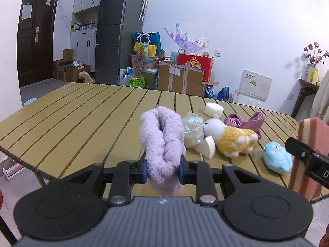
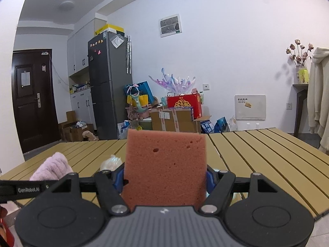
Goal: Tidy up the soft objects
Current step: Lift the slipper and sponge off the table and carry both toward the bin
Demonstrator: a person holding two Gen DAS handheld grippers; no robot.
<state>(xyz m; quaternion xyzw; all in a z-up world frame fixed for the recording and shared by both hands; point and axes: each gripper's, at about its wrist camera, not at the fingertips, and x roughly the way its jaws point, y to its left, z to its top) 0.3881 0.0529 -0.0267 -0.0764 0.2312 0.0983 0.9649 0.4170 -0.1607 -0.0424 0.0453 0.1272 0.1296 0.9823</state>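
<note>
My left gripper [image 1: 162, 170] is shut on a fluffy lilac sock [image 1: 162, 142], held upright above the slatted table's near edge. My right gripper [image 2: 165, 180] is shut on a pink sponge [image 2: 166, 164] that stands upright and hides most of the table ahead; the same sponge [image 1: 308, 156] shows at the right edge of the left wrist view. On the table lie a yellow-and-white plush toy [image 1: 232, 138], a blue plush [image 1: 277, 157], a crumpled clear plastic ball [image 1: 192, 130], a white foam wedge [image 1: 207, 146], a white foam cylinder [image 1: 214, 109] and a purple satin cloth [image 1: 246, 121].
The olive slatted table [image 1: 82, 111] stretches left and far. Behind it stand a dark fridge [image 1: 117, 33], cardboard boxes [image 1: 181, 78], a red box [image 1: 195, 63] and bags. A side table with dried flowers [image 2: 300, 55] and hanging coats [image 2: 320, 94] are on the right.
</note>
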